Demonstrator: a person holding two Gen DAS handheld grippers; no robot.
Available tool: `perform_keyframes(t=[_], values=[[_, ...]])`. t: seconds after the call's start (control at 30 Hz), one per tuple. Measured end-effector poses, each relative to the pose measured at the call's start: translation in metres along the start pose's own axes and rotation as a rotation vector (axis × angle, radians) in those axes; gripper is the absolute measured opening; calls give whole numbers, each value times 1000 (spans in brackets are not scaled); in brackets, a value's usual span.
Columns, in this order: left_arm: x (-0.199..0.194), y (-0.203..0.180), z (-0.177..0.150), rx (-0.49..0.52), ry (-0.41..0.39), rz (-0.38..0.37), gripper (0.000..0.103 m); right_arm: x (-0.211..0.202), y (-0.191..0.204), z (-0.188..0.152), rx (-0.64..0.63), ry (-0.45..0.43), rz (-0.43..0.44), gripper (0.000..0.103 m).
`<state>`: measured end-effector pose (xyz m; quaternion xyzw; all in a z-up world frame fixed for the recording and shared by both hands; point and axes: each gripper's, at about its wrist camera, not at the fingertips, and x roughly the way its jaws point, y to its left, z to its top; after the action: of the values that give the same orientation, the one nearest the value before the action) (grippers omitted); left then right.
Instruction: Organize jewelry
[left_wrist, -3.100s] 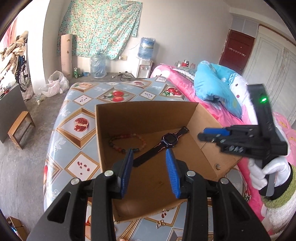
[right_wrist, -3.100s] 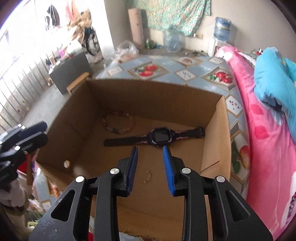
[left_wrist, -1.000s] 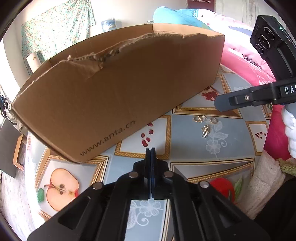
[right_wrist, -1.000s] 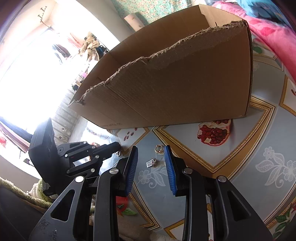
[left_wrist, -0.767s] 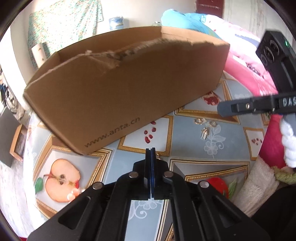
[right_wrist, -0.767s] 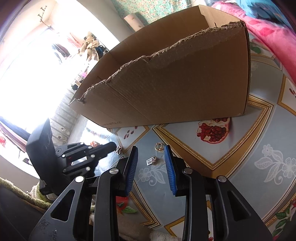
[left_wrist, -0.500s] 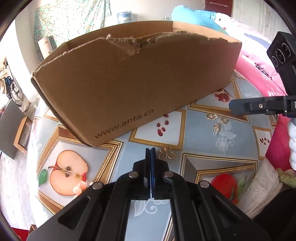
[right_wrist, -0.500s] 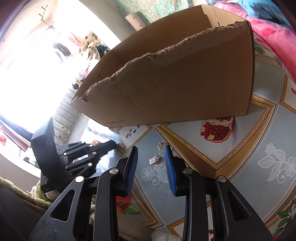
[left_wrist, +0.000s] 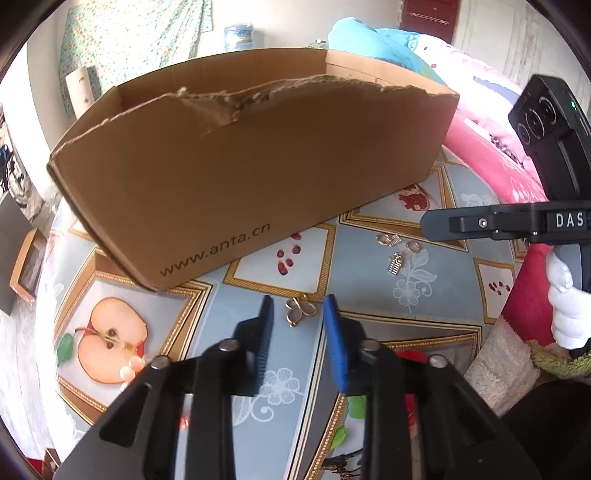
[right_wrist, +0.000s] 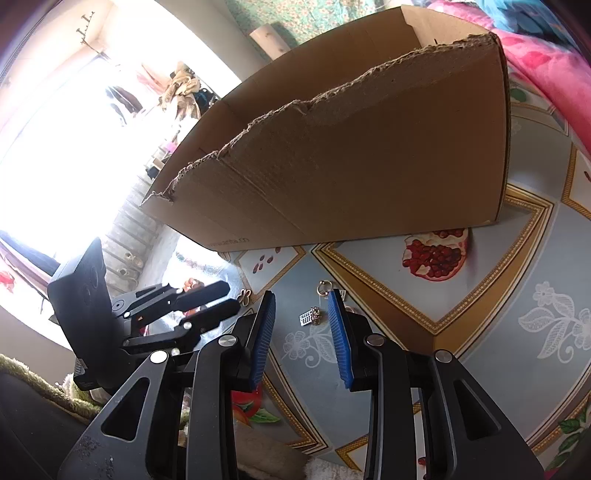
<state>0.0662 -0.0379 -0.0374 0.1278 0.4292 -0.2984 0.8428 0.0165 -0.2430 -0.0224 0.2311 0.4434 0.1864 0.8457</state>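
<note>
A brown cardboard box (left_wrist: 258, 155) marked "www.anta.cn" stands on the fruit-patterned tablecloth (left_wrist: 369, 288); it also shows in the right wrist view (right_wrist: 369, 166). My left gripper (left_wrist: 298, 312) is open, its blue pads on either side of a gold butterfly-shaped piece (left_wrist: 300, 311) lying on the cloth. My right gripper (right_wrist: 302, 306) is open just above a small silver charm (right_wrist: 309, 316), with a gold ring (right_wrist: 324, 287) beyond it. In the left wrist view the charm (left_wrist: 395, 263) and rings (left_wrist: 388, 240) lie under the right gripper (left_wrist: 443, 223). The box's inside is hidden.
A pink blanket (left_wrist: 491, 155) and blue pillow (left_wrist: 376, 44) lie on the bed to the right. A fuzzy cloth (left_wrist: 498, 362) borders the table's near edge. The left gripper (right_wrist: 207, 295) sits close to the left of my right gripper.
My left gripper has opened from shut and now straddles the gold butterfly piece. Both grippers dropped from above the box to the cloth in front of it. The right gripper stays open over the charm.
</note>
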Motion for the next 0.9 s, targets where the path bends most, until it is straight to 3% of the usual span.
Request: perform_keyframes(t=[0.2, 0.3, 0.47, 0.5, 0.67, 0.9], values=[[10, -6, 3, 84, 16, 20, 27, 1, 3, -2, 1, 2, 3, 30], [12, -6, 6, 106, 18, 17, 15, 1, 3, -2, 5, -1, 3, 30], [13, -9, 7, 138, 19, 27, 12, 1, 4, -2, 6, -5, 2, 30], [13, -10, 7, 138, 20, 33, 3, 0, 4, -2, 5, -6, 2, 30], [13, -9, 8, 119, 20, 40, 0, 0, 6, -2, 0, -10, -2, 30], [-4, 12, 10, -3, -30, 43, 0, 4, 26, -4, -86, -21, -35, 30]])
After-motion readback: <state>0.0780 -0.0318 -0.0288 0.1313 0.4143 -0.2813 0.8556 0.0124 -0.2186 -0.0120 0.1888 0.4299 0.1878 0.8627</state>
